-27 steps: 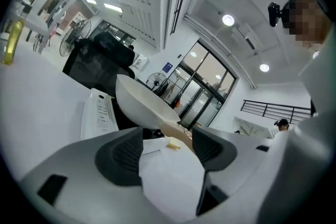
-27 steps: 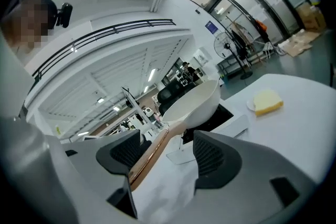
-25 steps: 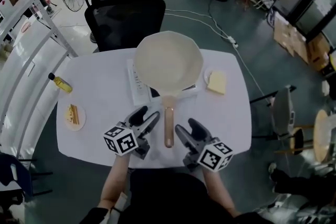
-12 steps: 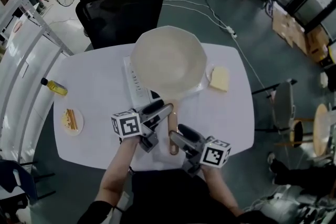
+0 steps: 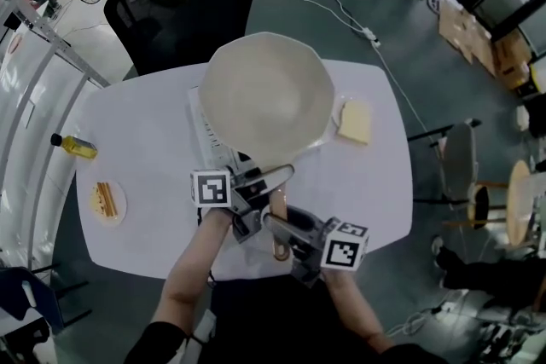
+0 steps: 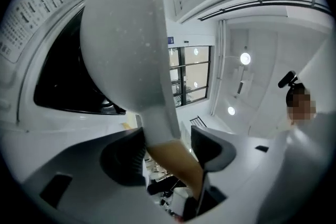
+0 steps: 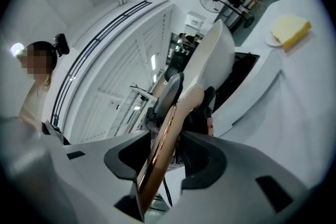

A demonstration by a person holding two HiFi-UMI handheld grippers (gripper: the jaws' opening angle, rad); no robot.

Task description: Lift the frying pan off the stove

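Head view vs 1 s back: both tongs then hung over the near part of the counter, one each side of the handle, jaws wide and clear of it. Now both are in on it. L tongs have gone up and rightward to the handle's far end, just below the bowl of the pan. R tongs have swung in from the right onto the handle's near half. The pan takes up more of the frame than it did. Bottle and the two plates, L and R, lie where they lay.

Pan is over the stove at mid-counter, bowl covering most of it, handle pointing at the person. No view settles whether the base touches the stove. L tongs reach across the handle from the left and R tongs from the right, w/ R nearer the person. The two are just beside each other, w/ wood showing btwn them and past R.

L gripper view: jaws partly apart, handle running slantwise btwn them where the cream neck meets the wood. It meets both pads, so L is clenched on the handle. R gripper view: handle seen edge-on btwn the jaws, which are closing. The pads sit against its two faces, so R is grasping the handle too. L tongs show farther up the handle in that view.
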